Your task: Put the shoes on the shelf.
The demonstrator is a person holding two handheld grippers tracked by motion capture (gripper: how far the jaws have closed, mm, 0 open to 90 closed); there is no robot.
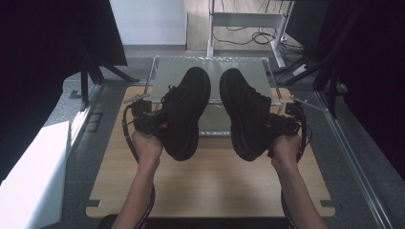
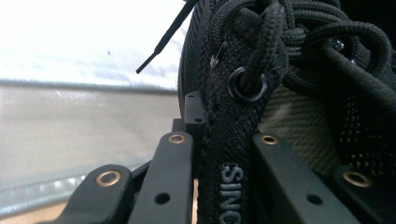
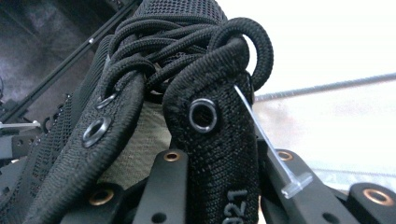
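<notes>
Over the tabletop (image 1: 210, 181) two black shoes were held up side by side, well apart, soles toward the camera, toes pointing away toward the metal tray (image 1: 165, 71) beyond. The left shoe (image 1: 185, 112) hung from the left tongs (image 1: 152, 121), the right shoe (image 1: 246, 114) from the right tongs (image 1: 285, 125). Each pair of tongs was clamped on its shoe's eyelet flap, so each shoe ran forward and up from its hand; setting them down on the tray looked likeliest.
</notes>
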